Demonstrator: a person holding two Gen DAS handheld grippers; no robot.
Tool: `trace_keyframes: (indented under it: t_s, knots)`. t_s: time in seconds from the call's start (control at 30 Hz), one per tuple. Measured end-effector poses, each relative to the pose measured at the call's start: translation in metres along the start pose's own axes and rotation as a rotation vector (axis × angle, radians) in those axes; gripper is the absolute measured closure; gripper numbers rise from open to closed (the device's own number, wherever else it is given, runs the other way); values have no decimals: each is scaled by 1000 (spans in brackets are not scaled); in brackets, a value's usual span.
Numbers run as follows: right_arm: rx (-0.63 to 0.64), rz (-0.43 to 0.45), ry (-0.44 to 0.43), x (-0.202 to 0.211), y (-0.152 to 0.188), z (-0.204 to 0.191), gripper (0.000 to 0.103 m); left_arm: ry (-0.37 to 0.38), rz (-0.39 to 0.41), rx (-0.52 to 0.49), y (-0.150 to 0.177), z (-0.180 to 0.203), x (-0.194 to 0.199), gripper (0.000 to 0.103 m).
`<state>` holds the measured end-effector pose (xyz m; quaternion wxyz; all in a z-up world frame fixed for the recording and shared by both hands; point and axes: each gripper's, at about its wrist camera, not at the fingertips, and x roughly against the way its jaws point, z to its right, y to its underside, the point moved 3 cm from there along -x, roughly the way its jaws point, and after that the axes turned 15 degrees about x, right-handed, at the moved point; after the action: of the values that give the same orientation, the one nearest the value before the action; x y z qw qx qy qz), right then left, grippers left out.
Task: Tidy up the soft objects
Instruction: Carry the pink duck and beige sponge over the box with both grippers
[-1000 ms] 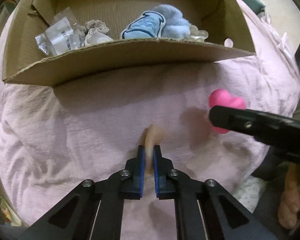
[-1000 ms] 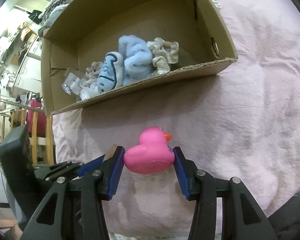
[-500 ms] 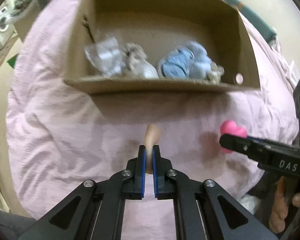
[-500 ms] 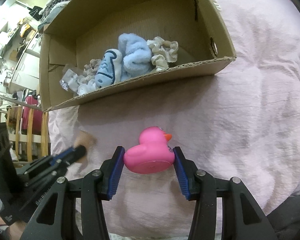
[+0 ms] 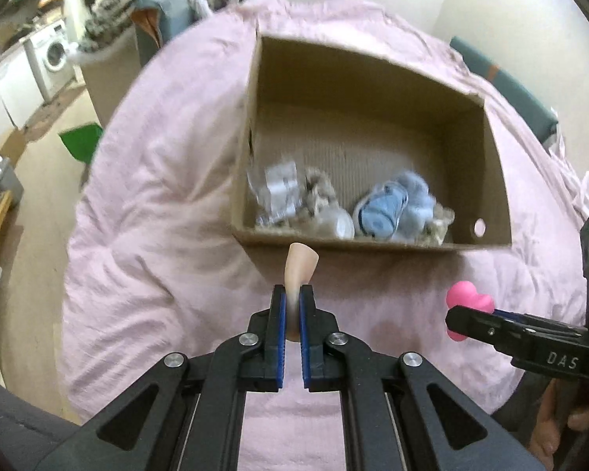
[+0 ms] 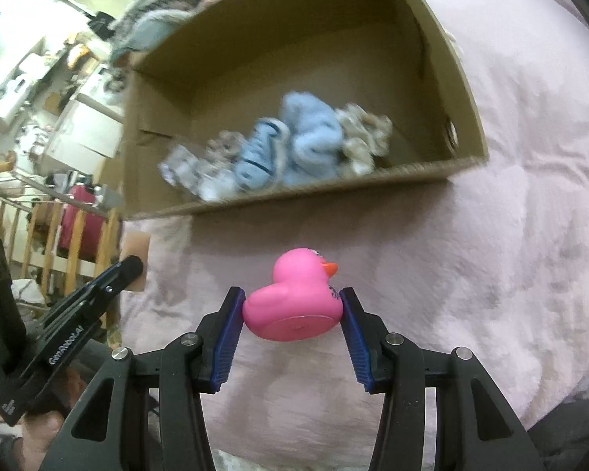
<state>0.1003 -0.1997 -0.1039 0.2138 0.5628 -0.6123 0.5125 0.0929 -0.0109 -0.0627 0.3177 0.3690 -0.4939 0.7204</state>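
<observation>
My left gripper (image 5: 292,294) is shut on a beige soft piece (image 5: 300,265) and holds it above the pink blanket, just in front of the cardboard box (image 5: 373,245). My right gripper (image 6: 292,306) is shut on a pink rubber duck (image 6: 294,298) and holds it above the blanket, short of the box (image 6: 294,196). The duck also shows in the left wrist view (image 5: 469,300), to the right. The beige piece shows at the left in the right wrist view (image 6: 135,251). The box holds a blue plush (image 5: 396,206), scrunchies and clear packets.
The pink blanket (image 5: 157,235) covers a rounded cushion under the box. A washing machine (image 5: 53,53) and a floor drop lie to the left. A wooden railing (image 6: 39,235) and clutter stand beyond the blanket's left edge.
My left gripper has risen and pulled back with the beige piece, so the whole box shows from above. My right gripper has lifted a little with the duck.
</observation>
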Motion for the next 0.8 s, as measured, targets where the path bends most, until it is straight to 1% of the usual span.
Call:
trace_keyframes:
  t_s: [0.13,0.23,0.27,0.37,0.5,0.57,0.63,0.8]
  knots:
    - [53,79,-23,15,-9,-14,51,-3,112,-30,-8,9,19,97]
    - [82,131,-43,25,-15,-21,51,10,159,-31,-15,12,32,97]
    - [89,147,-49,29,-17,-23,51,24,170,-24,-18,12,37,97]
    - [101,188,-52,42,-21,-25,51,51,197,-5,-32,11,48,97]
    - [87,222,-52,57,-31,-21,51,79,206,10,-54,12,57,97]
    - [80,247,-57,63,-40,-17,51,88,202,-8,-64,17,55,97]
    - [74,275,-50,71,-50,-14,51,86,221,-35,-76,23,54,97]
    - [97,294,1,74,-77,-2,51,81,236,-73,-99,37,41,97]
